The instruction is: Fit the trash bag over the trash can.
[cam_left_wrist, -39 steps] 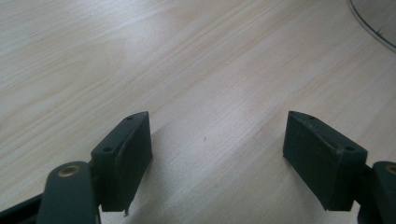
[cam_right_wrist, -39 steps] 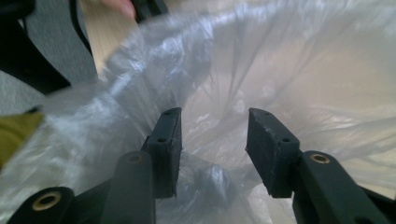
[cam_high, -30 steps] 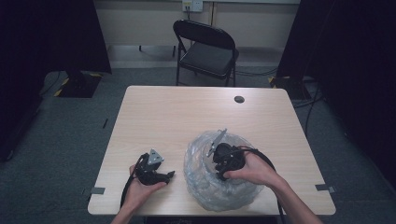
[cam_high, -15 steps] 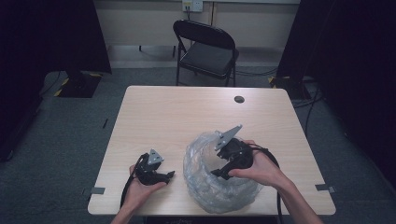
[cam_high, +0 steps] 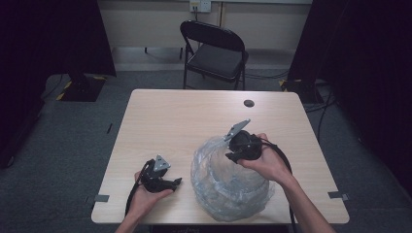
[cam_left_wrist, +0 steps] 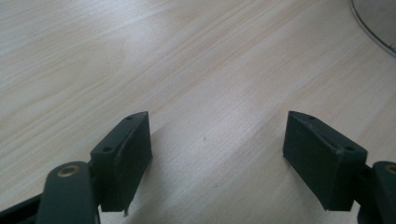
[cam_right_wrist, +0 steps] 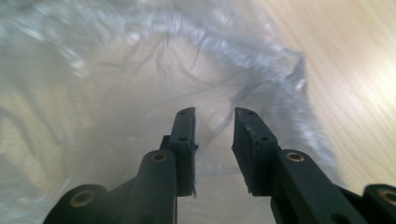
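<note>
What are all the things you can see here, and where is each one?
Crumpled clear plastic bag: one, see-through, near right part of the table.
Light wooden table: one, pale tan, centre of the room.
Small round dark disc: one, black, far edge of the table.
Black folding chair: one, behind the table.
Left gripper: one, black, jaws wide apart over bare wood.
Right gripper: one, black, jaws have just been closing, narrow gap, above the bag.

A light wooden table point(cam_high: 175, 121) stands on grey carpet point(cam_high: 73, 145). Behind it, a black folding chair point(cam_high: 216, 56) faces a pale wall point(cam_high: 155, 24) bearing a socket point(cam_high: 200, 5). Dark curtains point(cam_high: 48, 39) flank both sides.
</note>
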{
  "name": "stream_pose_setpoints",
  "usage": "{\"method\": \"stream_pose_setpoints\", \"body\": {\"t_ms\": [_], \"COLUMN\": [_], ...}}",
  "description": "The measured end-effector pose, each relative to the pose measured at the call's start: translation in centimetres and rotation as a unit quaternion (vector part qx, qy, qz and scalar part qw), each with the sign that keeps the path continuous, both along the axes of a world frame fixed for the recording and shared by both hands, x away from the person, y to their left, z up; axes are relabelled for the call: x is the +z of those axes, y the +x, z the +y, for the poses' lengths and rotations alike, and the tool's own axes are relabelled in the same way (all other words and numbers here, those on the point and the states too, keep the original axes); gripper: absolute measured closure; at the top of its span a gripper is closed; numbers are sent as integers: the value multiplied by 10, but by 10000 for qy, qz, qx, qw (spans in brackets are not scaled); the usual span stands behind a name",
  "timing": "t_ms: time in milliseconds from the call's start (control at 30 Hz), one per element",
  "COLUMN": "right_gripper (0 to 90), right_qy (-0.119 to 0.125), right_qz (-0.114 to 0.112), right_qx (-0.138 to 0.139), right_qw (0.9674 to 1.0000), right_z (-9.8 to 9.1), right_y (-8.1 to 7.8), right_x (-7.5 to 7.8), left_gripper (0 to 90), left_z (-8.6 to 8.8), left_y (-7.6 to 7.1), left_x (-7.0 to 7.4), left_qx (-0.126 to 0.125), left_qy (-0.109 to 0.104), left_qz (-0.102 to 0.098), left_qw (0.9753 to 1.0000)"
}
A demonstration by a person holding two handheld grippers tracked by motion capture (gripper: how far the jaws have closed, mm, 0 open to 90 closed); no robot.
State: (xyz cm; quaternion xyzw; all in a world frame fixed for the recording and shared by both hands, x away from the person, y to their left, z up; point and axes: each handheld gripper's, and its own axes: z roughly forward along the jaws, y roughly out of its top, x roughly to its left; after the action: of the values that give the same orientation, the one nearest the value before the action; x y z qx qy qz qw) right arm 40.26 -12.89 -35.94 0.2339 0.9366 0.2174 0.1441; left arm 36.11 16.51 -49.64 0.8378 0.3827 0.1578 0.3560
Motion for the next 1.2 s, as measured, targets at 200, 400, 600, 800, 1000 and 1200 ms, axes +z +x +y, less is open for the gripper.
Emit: {"method": "stream_pose_setpoints", "body": {"t_ms": [200,400,600,800,1000,1200], "right_gripper": [733,706,583,487,540,608], "right_qy": [-327,-1022,-832,-59,462,818], "right_qz": [237,413,452,419,321,614], "right_qx": [-116,-191,-177,-26,106,420], "right_qw": [9991,9937,9954,9991,9984,9939], "right_z": [6,15,14,5,-15,-29], "right_y": [7,10,8,-2,-18,-37], "right_x": [-9,-18,-16,-2,16,14], "left_gripper": [234,234,233,233,233,233], "left_z": [0,0,0,0,0,0], "left_y": [0,0,0,0,0,0], "left_x": [0,0,0,0,0,0], "left_qx": [-3,7,-1,2,3,2], "left_qy": [7,2,8,10,13,16], "left_qz": [6,8,9,5,4,-1], "left_qw": [10000,10000,10000,10000,10000,10000]}}
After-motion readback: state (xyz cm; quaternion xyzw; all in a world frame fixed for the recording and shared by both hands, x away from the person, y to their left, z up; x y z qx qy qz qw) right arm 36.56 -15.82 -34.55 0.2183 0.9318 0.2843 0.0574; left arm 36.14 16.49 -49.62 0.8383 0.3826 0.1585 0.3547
